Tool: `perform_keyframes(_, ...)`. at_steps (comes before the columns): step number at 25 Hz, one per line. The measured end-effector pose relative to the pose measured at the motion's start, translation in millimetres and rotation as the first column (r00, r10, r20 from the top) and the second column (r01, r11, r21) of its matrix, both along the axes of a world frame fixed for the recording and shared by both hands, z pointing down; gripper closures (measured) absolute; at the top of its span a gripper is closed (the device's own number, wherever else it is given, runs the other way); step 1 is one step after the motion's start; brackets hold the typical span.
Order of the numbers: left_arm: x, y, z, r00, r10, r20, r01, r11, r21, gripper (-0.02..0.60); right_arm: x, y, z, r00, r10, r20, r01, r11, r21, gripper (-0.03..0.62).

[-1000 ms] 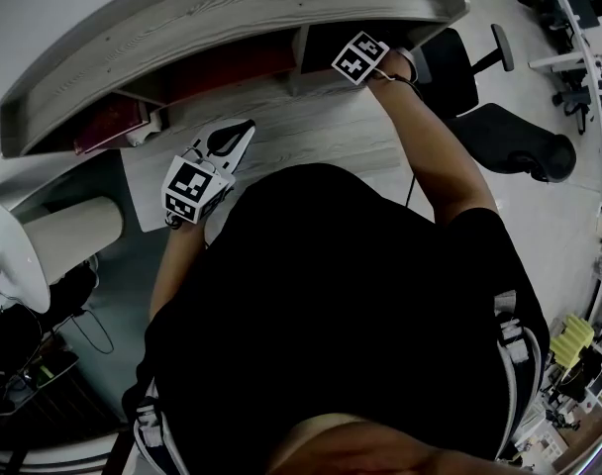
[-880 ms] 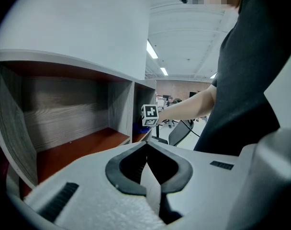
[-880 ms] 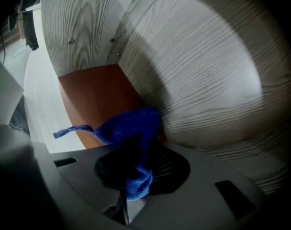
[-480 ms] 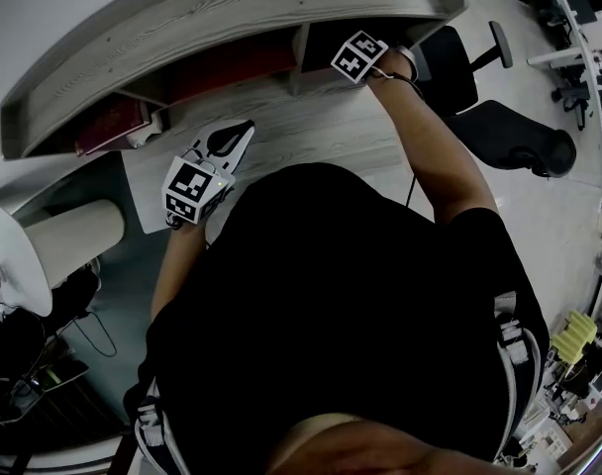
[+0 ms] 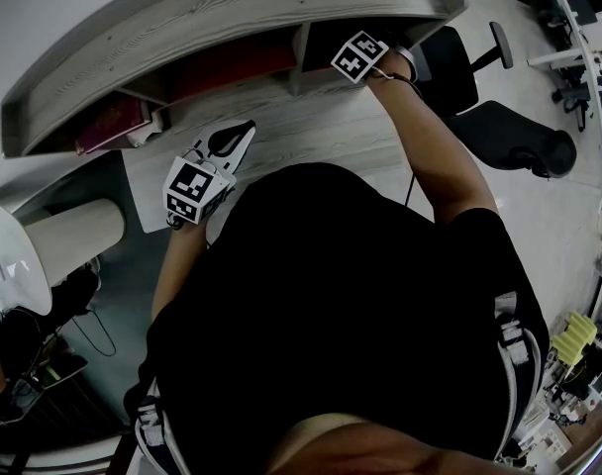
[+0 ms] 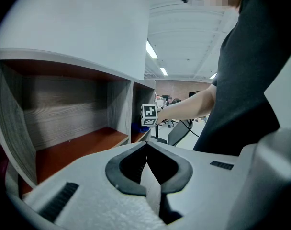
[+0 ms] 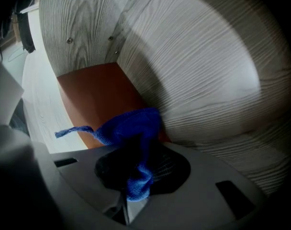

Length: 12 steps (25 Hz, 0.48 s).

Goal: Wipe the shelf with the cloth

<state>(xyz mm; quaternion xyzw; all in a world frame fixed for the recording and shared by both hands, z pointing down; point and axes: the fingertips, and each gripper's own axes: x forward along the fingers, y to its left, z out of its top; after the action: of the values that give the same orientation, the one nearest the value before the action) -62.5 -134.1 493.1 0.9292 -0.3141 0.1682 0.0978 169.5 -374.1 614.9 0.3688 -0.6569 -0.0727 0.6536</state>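
The right claw (image 7: 136, 150) is closed on a blue cloth (image 7: 131, 126), deep in the right-hand compartment of the shelf (image 5: 232, 8). The cloth bunches out ahead of the tips over the orange-brown compartment floor (image 7: 95, 95), right against the grey wood-grain side wall (image 7: 198, 80). One thin corner trails off to the left. The left claw (image 6: 146, 145) is shut with nothing in it and hangs over the counter (image 5: 321, 137) in front of the left compartment, well apart from the cloth.

The main risk, as I judge it, is the grip. Only a narrow fold of the cloth sits between the jaws and the bulk hangs loose in front. A firm drag across the floor could pull it free and leave it in the corner. The claw is also very near the side wall, so a sideways stroke might knock hard plastic against the wood rather than cloth. With the cloth balled up like this, only a small patch would touch the floor, and the back edge and corners could go unwiped.

No brand, label or words can be read anywhere. The only print is the black-and-white square markers on the right cube (image 5: 360, 55) and the left cube (image 5: 189, 186)
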Motion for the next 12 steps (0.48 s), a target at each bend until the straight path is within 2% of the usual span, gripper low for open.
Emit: perform_keyframes(12,-1.0,6.2,0.7,1.000,-0.008,0.004,0.008,1.000,-0.004,0.565,-7.7,3.8,2.6,0.997,0.024,0.075,-0.022,0.999,-0.028,0.556)
